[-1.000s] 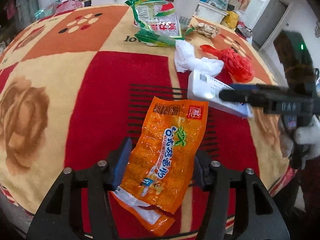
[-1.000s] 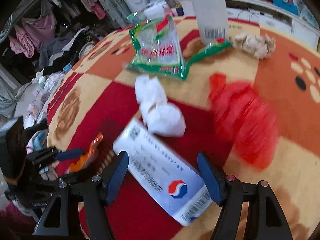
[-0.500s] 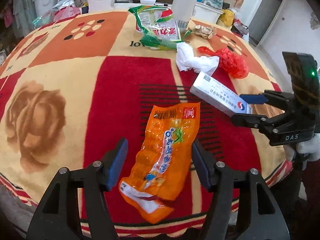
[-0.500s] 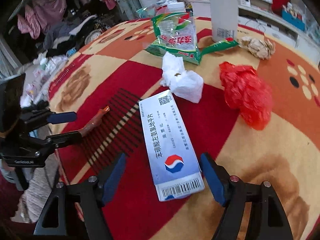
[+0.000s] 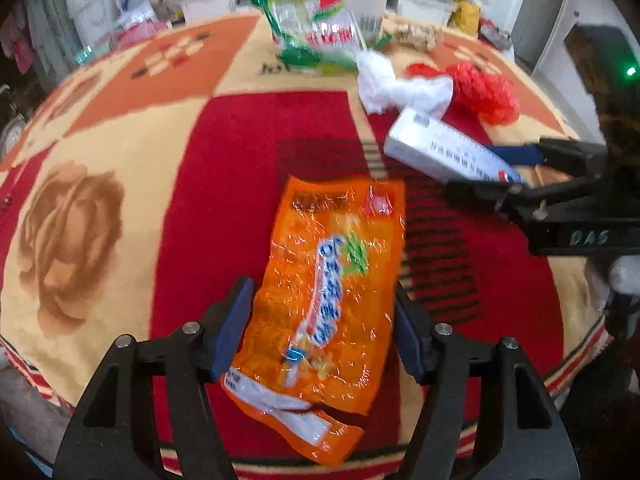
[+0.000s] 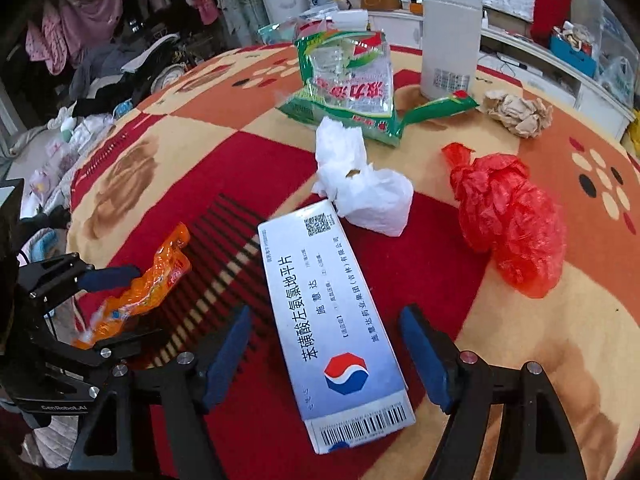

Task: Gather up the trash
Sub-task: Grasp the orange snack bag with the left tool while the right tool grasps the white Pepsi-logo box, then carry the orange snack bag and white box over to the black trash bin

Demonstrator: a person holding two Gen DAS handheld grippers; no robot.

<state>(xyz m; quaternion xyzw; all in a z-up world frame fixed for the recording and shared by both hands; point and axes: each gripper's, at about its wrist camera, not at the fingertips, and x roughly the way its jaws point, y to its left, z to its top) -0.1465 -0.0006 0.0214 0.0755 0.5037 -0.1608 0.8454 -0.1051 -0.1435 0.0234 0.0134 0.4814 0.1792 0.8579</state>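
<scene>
An orange snack wrapper [image 5: 332, 280] lies on the patterned tablecloth [image 5: 120, 152] between the fingers of my left gripper [image 5: 322, 292]. Its jaws are opening, and the pads stand just off the wrapper's side edges. From the right wrist view the wrapper [image 6: 160, 276] looks bowed between the left gripper [image 6: 140, 304]. A white and blue medicine box [image 6: 332, 312] lies flat, lengthwise between the fingers of my right gripper [image 6: 325, 314], which is open with a gap on each side. In the left wrist view the right gripper [image 5: 476, 172] straddles the box [image 5: 440, 148].
Beyond the box lie a crumpled white tissue [image 6: 360, 192], a red plastic bag [image 6: 508, 216], a green-edged clear packet [image 6: 352, 84] and a brown paper wad [image 6: 516, 114]. A tall white container [image 6: 450, 40] stands at the back. The round table's edge is close below both grippers.
The left jaws have spread wider and the orange wrapper lies flatter between them. The right gripper has swung round, so the box now lies lengthwise between its fingers.
</scene>
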